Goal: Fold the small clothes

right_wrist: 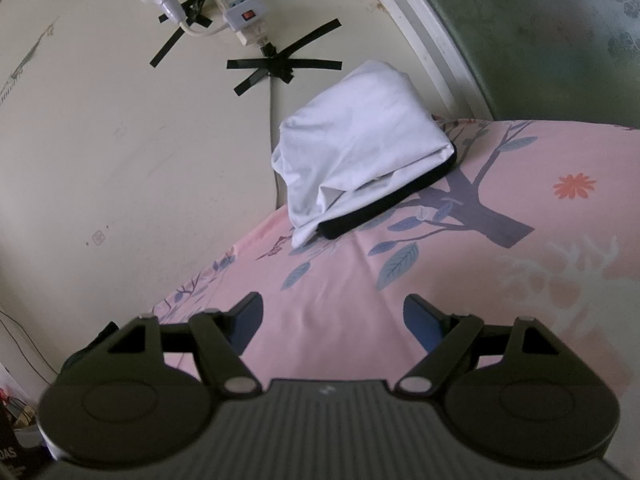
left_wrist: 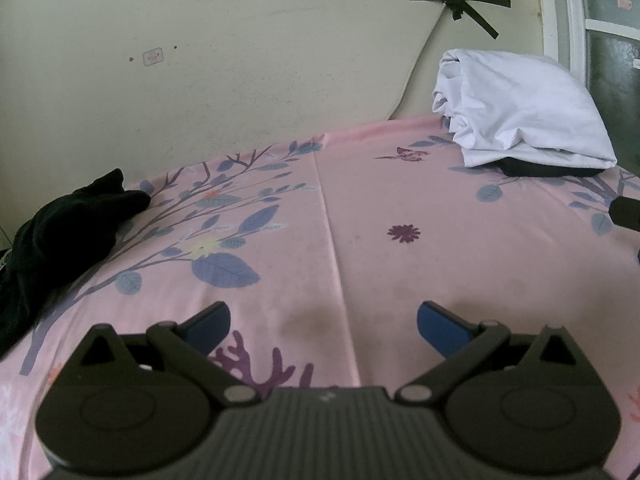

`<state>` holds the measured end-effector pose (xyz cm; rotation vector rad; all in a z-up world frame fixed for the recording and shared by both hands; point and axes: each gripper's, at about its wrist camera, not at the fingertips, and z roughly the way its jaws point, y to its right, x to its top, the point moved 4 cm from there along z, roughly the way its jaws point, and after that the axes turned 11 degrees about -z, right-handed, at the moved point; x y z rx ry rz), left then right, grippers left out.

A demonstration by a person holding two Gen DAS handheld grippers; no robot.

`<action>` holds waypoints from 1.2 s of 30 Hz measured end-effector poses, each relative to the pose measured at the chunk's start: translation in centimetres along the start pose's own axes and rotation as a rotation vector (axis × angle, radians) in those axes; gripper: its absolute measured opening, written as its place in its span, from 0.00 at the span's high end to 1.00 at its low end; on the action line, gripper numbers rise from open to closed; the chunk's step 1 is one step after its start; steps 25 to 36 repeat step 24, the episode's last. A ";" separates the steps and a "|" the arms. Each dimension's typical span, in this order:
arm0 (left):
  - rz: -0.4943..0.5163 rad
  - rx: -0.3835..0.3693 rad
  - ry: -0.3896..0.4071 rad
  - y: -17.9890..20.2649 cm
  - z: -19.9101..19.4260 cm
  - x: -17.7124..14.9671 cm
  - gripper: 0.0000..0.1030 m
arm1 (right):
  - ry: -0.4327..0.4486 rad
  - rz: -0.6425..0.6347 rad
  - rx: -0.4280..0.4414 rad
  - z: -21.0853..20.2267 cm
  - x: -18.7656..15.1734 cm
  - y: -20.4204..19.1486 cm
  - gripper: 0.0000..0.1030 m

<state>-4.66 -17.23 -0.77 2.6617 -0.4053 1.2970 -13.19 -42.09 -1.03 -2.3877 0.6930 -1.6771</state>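
Fingers of left gripper [left_wrist: 323, 322] and right gripper [right_wrist: 334, 318] spread wide (gripping nothing), folded white garment [right_wrist: 360, 148] on pink sheet [right_wrist: 520, 280]

pink bed [left_wrist: 360, 208] w/ black garment [left_wrist: 72, 220], white stack [left_wrist: 520, 112]

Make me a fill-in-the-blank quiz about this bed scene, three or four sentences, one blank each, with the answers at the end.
1. The folded white garment lies on top of a ____ folded garment.
2. The bedsheet has a background colour of ____.
3. Both the left gripper and the right gripper have their jaws ____ and hold nothing.
4. The crumpled black garment lies near the ____ edge of the left wrist view.

Missing words: black; pink; open; left
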 end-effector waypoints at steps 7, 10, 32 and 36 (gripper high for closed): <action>0.003 0.003 -0.001 0.0 0.0 0.0 0.00 | 0.000 0.000 0.001 0.0 0.0 0.0 0.23; 0.002 0.002 -0.001 0.0 0.0 0.0 0.00 | 0.000 0.000 0.001 0.0 0.0 0.0 0.23; 0.008 -0.006 -0.006 0.0 0.2 -0.1 0.00 | -0.001 -0.001 0.003 0.1 0.0 0.1 0.23; 0.008 -0.006 -0.006 0.0 0.2 -0.1 0.00 | -0.001 -0.001 0.003 0.1 0.0 0.1 0.23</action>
